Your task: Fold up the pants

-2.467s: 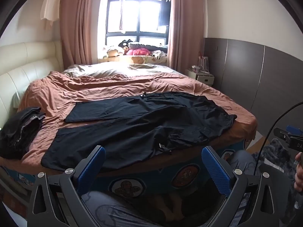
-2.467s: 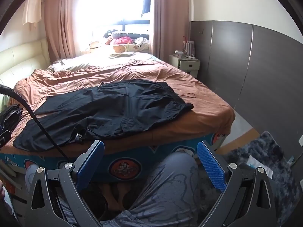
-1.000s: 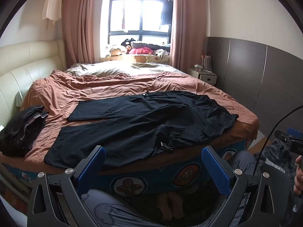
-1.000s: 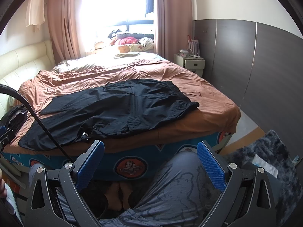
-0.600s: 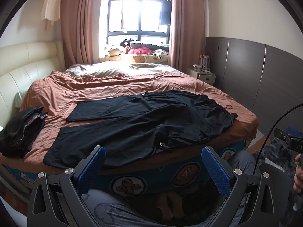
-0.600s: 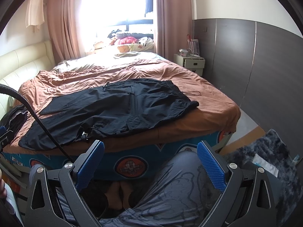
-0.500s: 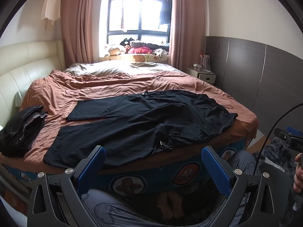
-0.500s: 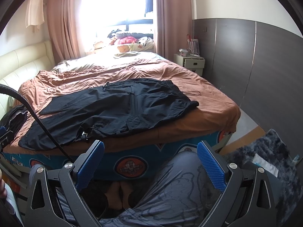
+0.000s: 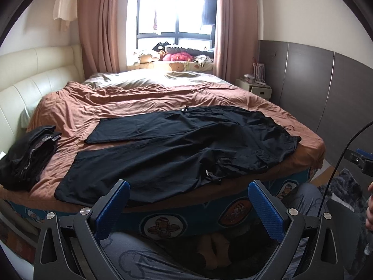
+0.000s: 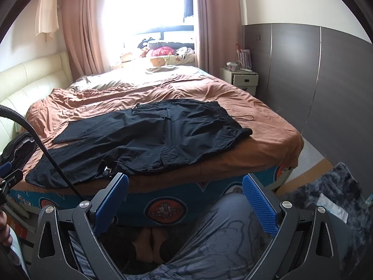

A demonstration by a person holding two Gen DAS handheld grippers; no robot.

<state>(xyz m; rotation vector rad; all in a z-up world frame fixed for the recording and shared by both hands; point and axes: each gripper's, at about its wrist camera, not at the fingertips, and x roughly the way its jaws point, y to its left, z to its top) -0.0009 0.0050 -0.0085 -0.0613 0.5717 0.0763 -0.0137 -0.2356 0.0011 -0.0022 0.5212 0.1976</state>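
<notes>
Blue-padded left tongs (image 9: 188,206) and right tongs (image 10: 185,200) gape wide, empty.

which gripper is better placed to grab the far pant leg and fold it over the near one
Left, probably. The left gripper faces the leg half of the black pants, whose hems lie toward the left. The right gripper sits nearer the waistband end. Both are open, off the bed.

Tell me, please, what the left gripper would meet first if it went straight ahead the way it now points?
Probably the near leg of the black pants on the bed; the left gripper is open and empty, though depth is unclear.
</notes>
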